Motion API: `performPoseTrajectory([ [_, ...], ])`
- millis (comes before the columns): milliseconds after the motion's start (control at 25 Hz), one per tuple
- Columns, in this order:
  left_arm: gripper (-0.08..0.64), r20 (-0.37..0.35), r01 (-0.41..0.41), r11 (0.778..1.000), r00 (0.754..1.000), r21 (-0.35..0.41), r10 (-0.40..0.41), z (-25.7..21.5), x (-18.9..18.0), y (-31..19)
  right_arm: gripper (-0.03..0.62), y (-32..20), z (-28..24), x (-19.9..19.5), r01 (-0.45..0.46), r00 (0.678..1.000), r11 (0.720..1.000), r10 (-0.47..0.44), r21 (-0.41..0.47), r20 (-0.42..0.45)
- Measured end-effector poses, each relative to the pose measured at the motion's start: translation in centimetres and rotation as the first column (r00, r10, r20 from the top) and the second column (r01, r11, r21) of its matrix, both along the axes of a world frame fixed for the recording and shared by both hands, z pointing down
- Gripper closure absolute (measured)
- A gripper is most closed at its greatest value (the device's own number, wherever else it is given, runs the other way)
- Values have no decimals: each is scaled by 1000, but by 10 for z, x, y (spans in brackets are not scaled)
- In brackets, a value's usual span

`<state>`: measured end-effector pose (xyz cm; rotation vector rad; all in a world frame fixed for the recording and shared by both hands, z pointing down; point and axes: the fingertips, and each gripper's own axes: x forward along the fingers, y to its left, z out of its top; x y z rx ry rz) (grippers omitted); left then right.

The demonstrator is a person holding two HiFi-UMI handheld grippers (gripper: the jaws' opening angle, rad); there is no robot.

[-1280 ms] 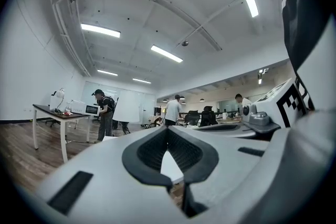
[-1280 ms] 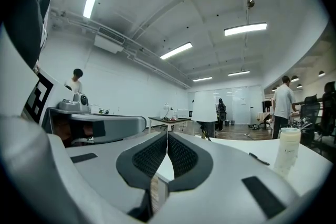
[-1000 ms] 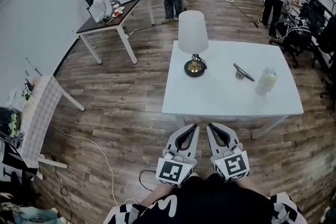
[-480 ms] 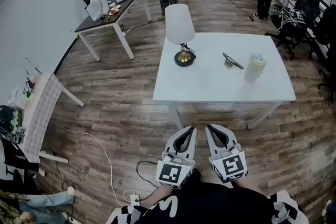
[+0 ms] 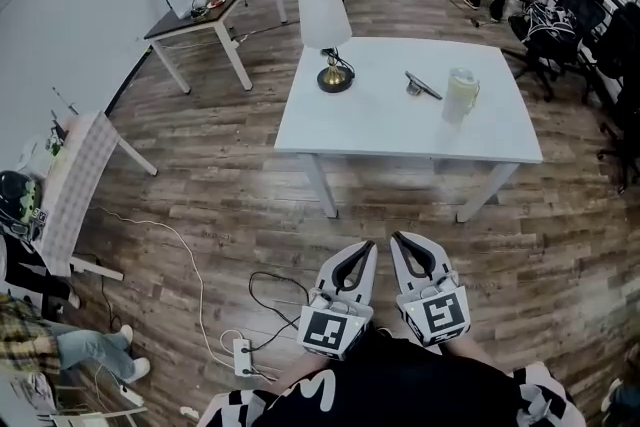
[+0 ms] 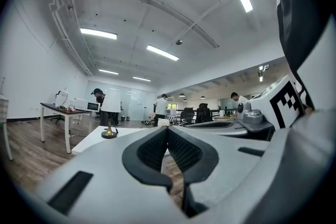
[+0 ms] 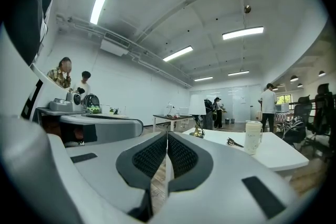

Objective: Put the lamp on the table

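A lamp point(image 5: 326, 27) with a white shade and brass base stands upright on the far left part of the white table point(image 5: 380, 130). It also shows small in the left gripper view as the lamp point(image 6: 110, 113) and in the right gripper view as the lamp point(image 7: 197, 110). My left gripper point(image 5: 363, 251) and right gripper point(image 5: 403, 246) sit side by side close to my body, well short of the table, pointing level toward it. Both are shut with nothing between the pads.
On the table lie a small dark tool point(image 5: 423, 86) and a pale lidded cup point(image 5: 460, 95). A dark-topped desk point(image 5: 205, 12) stands far left, a checked table point(image 5: 75, 195) at left. A power strip and cables point(image 5: 242, 347) lie on the floor. People stand at the back.
The table and lamp have slid further away and up in the head view; I have backed off from them with both grippers held together. The power strip has come into sight.
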<state>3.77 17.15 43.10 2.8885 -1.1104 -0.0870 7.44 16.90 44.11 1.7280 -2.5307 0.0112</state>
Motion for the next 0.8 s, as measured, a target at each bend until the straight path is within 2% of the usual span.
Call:
performPoseTrajectory([
  [160,555,22,-13,1000,1000,-12,13,4,8,23,572,22,9,5,3,1000,1000,-3,-25,-5],
  [320,555,24,-28,1000,999,-1,28,0,17,31,572,29,2,14,-1,1000,1000,1,0,-13],
  [480,555,-5,-7,1000,1000,6,7,-9,15,35,572,35,-9,16,-5,1000,1000,4,24,4],
  [640,555,26,-25,1000,999,-12,25,0,20,44,572,42,2,17,0,1000,1000,0,-6,28],
  [800,555,45,-35,999,998,3,35,6,22,47,574,41,-5,11,21,1000,999,-21,35,2],
])
